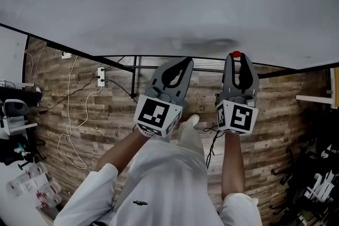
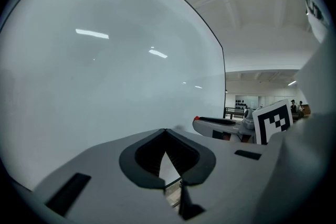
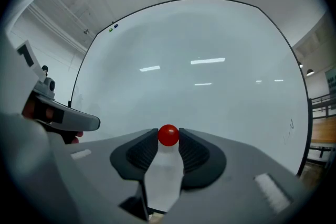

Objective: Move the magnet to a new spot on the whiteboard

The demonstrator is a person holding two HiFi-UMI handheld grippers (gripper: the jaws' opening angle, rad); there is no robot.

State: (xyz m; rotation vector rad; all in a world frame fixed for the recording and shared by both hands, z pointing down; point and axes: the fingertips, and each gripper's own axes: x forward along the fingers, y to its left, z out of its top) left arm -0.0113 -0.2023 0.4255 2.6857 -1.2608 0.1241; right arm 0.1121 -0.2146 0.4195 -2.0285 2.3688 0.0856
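Right claw (image 3: 168,129) is clenching on the red magnet (image 3: 168,135). The small ball is sitting right at the tips, and the dark pads (image 3: 191,152) are pressing on it from both sides. Straight ahead of this claw the whiteboard (image 3: 210,50) is filling almost all of the right gripper view. Whether the magnet is touching the board surface, the views are not showing clearly. High above the claw and to its left, a green dot (image 3: 111,29) and a blue dot (image 3: 115,25) are sitting near the top edge of the board.

Left claw (image 2: 165,131) is closed with nothing inside, and its tips are meeting in one point. It is pointing at the same board, just beside the right claw on that claw's left.

In the head view both claws are reaching forward side by side, with white sleeves (image 1: 95,188) behind them and their tips near the lower edge of the board. Below the claws a wooden floor (image 1: 79,87) is showing. On it, to the left of the left claw, a white power strip (image 1: 100,77) is lying.
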